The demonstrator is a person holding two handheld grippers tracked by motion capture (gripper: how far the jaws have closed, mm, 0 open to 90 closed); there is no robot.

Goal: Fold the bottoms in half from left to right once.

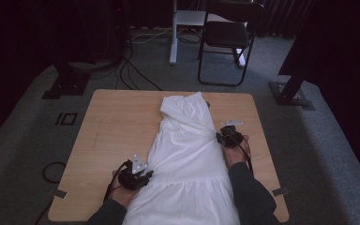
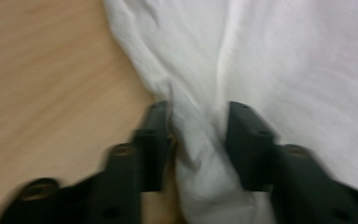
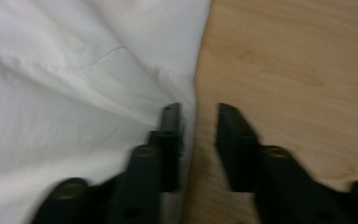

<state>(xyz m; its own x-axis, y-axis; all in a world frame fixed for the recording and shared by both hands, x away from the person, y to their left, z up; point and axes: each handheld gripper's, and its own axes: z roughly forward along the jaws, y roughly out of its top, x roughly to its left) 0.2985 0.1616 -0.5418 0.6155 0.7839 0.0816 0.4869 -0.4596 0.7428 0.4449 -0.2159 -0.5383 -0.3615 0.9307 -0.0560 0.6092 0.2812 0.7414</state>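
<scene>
Left gripper (image 2: pixel 198 140): jaws partly apart; a bunched fold of the white dress (image 2: pixel 279 70) lies between them. Whether the pads press on it cannot be told; the picture is blurred.
Right gripper (image 3: pixel 198 140): jaws partly apart over the dress's edge; its left jaw lies on the cloth, its right jaw over bare table (image 3: pixel 298 70). Nothing is clamped.
Left gripper view: creases running from the jaws toward 12 o'clock, with wood at 9 o'clock.
Right gripper view: the hem line, with cloth at 9 o'clock and wood at 3 o'clock.
High view: the whole dress (image 1: pixel 187 154) lies lengthwise at the table's (image 1: pixel 117 126) centre, its top end at 12 o'clock; the left gripper (image 1: pixel 138 176) is at 7 o'clock of the dress, the right gripper (image 1: pixel 227 133) at 3 o'clock. A chair (image 1: pixel 229 37) stands beyond the table at 12 o'clock.
</scene>
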